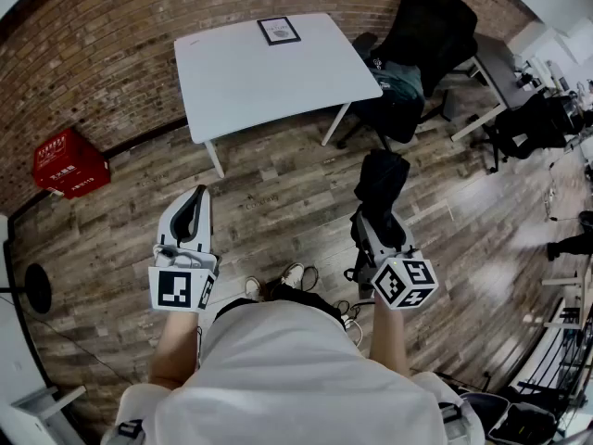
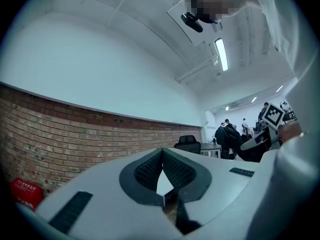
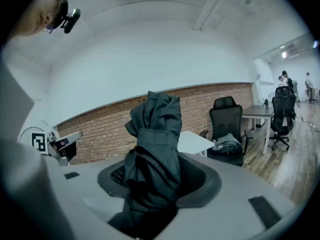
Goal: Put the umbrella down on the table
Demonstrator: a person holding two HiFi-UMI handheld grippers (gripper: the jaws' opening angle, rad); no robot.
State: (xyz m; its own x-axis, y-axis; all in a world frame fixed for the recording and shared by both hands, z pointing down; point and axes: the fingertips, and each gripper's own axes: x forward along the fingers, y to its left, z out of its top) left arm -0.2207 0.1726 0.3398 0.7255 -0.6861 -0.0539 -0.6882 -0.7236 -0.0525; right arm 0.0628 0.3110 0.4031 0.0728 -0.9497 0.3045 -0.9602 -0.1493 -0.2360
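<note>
A folded dark umbrella (image 1: 380,185) sticks forward out of my right gripper (image 1: 375,222), which is shut on it over the wooden floor. In the right gripper view the umbrella (image 3: 152,154) fills the space between the jaws, strapped and bunched, its end pointing up and forward. My left gripper (image 1: 192,213) is held level at the left, shut, with nothing between its pads (image 2: 150,169). The white table (image 1: 269,72) stands ahead against the brick wall, some way beyond both grippers, and shows partly behind the umbrella as a white table (image 3: 195,141).
A framed picture (image 1: 279,31) lies on the table's far edge. Black office chairs with a bag (image 1: 408,72) stand right of the table. A red crate (image 1: 69,163) sits by the wall at left. More desks and chairs (image 1: 528,119) fill the right side.
</note>
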